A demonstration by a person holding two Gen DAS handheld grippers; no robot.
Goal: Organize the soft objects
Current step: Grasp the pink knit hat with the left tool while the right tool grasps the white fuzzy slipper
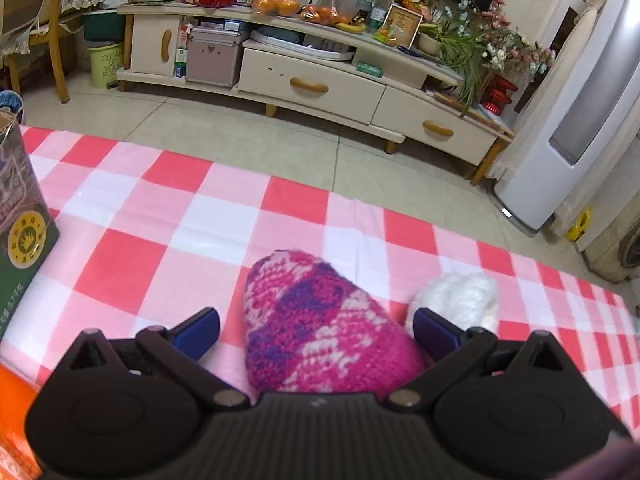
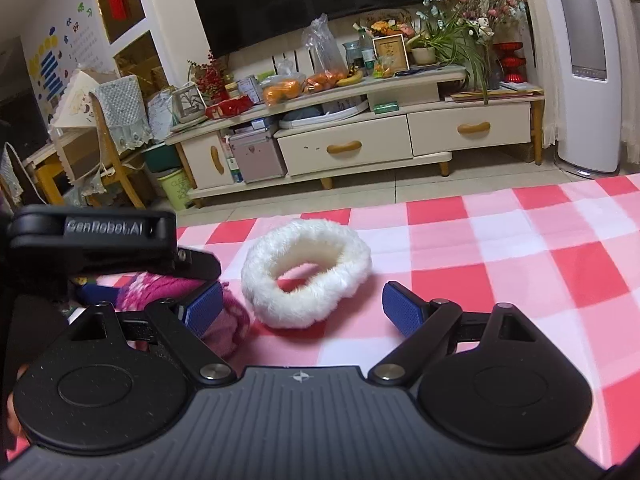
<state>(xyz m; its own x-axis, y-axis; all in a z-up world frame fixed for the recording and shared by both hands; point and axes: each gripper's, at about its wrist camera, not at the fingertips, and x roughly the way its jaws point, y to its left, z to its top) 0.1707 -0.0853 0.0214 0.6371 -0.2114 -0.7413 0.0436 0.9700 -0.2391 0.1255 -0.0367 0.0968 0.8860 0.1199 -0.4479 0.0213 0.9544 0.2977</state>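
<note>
Checkered cloth (image 1: 132, 208): carton (image 1: 20, 216) beside sock (image 1: 316, 320).

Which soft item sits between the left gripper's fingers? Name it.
The pink-and-purple knitted piece, lying between the open left gripper fingers. The white fluffy ring lies beside it, ahead of the open right gripper.

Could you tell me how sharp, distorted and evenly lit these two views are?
Left wrist view: strong fisheye bend in the cabinet, dark corners, knit hat sharp between the open left gripper. Right wrist view: same bend, fluffy ring crisp beyond the open right gripper; soft, even light, no glare.
</note>
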